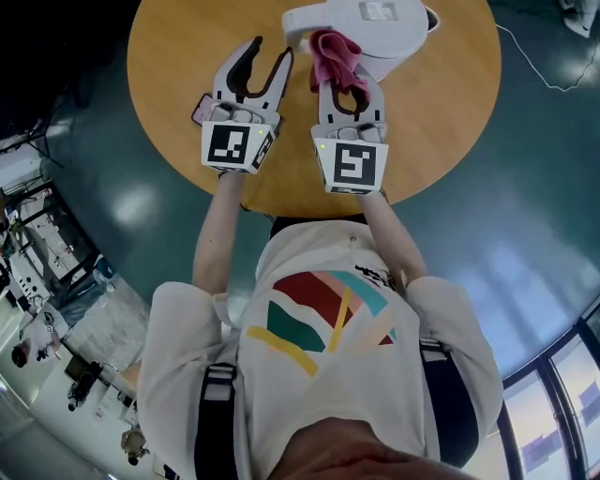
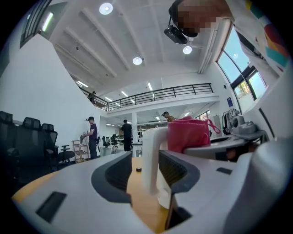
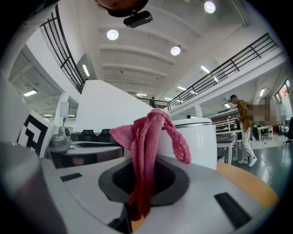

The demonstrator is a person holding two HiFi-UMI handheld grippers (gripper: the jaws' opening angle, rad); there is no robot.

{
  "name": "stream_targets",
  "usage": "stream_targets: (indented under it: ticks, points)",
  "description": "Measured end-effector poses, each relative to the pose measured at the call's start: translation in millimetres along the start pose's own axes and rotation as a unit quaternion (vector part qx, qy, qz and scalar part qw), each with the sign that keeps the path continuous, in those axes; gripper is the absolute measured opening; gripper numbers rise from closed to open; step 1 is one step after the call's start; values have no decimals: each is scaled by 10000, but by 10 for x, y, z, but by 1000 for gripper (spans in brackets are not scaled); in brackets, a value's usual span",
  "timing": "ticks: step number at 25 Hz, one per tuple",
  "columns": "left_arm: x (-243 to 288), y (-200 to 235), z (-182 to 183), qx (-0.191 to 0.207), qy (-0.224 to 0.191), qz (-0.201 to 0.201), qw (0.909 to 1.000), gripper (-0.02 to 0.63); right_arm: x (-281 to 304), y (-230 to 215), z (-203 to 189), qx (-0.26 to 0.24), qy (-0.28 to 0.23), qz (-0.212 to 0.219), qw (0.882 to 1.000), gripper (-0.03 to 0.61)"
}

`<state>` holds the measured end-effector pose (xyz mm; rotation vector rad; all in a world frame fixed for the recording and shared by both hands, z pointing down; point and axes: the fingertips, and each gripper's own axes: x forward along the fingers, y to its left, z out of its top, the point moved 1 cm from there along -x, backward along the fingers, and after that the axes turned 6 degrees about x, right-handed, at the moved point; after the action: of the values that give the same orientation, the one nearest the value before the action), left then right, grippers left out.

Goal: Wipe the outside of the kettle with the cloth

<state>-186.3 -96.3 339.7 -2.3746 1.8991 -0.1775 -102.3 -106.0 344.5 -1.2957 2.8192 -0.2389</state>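
A white kettle (image 1: 375, 23) stands at the far edge of the round wooden table (image 1: 178, 56). My right gripper (image 1: 344, 75) is shut on a pink cloth (image 1: 333, 52), which bunches up over its fingertips right against the kettle's near side. In the right gripper view the cloth (image 3: 146, 151) hangs between the jaws, with the kettle body (image 3: 197, 137) just behind it. My left gripper (image 1: 270, 52) is open beside it. In the left gripper view the kettle's white handle (image 2: 150, 151) stands upright at the jaws' tips, and neither pad touches it.
A pink phone-like object (image 1: 202, 108) lies on the table under the left gripper. A small dark item (image 2: 138, 169) sits farther out on the tabletop. A cable (image 1: 534, 66) trails on the floor to the right. Office chairs (image 2: 32, 137) and several people stand in the hall beyond.
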Motion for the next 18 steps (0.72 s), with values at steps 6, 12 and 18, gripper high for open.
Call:
stream_targets:
  ticks: [6,12,18]
  points:
    - [231,7,-27,-27,-92,-275,9996,209,36,42,-107,-182,259,-147,9994,38]
    - [309,-133,-74,91,-94,-491,9987,209,141,17,-111,-277,272,-415,9984,38]
    - [351,-86,-106,187,-33,-312,9993,207,155,22,-132,-253,256,-407,9985,38]
